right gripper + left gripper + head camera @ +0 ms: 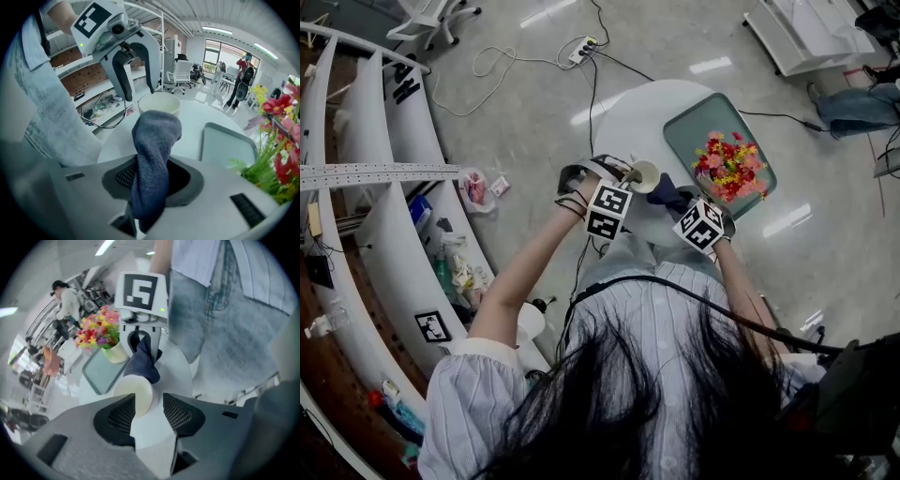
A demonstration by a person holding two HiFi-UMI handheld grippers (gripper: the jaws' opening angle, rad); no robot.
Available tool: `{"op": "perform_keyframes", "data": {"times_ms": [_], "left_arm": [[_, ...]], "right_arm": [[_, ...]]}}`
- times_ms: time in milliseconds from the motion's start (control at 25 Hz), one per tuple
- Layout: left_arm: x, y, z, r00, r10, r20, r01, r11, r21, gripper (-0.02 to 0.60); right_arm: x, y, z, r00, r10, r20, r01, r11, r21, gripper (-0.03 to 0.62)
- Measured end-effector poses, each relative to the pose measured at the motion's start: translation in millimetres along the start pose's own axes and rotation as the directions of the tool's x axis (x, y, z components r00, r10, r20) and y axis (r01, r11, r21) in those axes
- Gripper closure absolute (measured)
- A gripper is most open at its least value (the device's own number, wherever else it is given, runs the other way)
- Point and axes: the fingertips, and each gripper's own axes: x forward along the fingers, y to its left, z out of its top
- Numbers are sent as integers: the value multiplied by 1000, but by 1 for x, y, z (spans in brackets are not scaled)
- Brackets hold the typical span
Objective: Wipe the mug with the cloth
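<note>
Held close together, facing each other — left gripper (149, 404) jaws apart, right gripper (149, 174) clamped on the cloth (157, 136)

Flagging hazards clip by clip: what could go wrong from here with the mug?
The left tool stands open by the mug, not clamping it, so a push from the cloth held in the right tool could slide or tip it on the table. The flowers stand close; a wide wipe might knock them.

- A round white table (628, 122) lies below me.
- A green tray (698, 127) rests on it.
- Bright flowers (729, 167) stand on the tray.
- Curved white shelves (389, 244) run along my left.
</note>
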Motion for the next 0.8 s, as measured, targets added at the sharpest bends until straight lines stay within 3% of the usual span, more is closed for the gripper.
{"op": "perform_keyframes", "data": {"times_ms": [40, 120, 240, 400, 560, 640, 720, 800], "left_arm": [[-4, -1, 3, 1000, 10, 28, -7, 995, -98, 410], [-9, -4, 9, 997, 32, 64, -14, 962, -274, 410], [-7, -3, 9, 995, 94, 16, -78, 901, -428, 410], [-2, -1, 12, 987, 147, -56, -156, 855, -494, 410], [2, 7, 11, 972, 205, -112, -232, 792, -565, 411], [4, 9, 9, 968, 214, -132, -251, 783, -569, 434], [4, 12, 5, 963, 222, -150, -268, 785, -559, 498], [5, 12, 3, 963, 223, -154, -271, 782, -561, 513]], "right_arm": [[0, 1, 1, 1000, 1, 3, -1, 1000, 6, 471], [0, 1, 2, 1000, 1, 8, -2, 1000, 14, 471], [1, -1, 3, 1000, 3, 12, -4, 1000, 21, 470], [1, -1, 6, 1000, 3, 15, -3, 1000, 24, 471], [1, -1, 5, 1000, 3, 18, -3, 1000, 31, 471], [-1, 0, 5, 1000, 3, 19, -4, 999, 34, 470], [-2, 1, 7, 1000, 3, 20, -4, 999, 36, 470], [-2, 1, 8, 1000, 5, 26, -6, 999, 40, 471]]}}
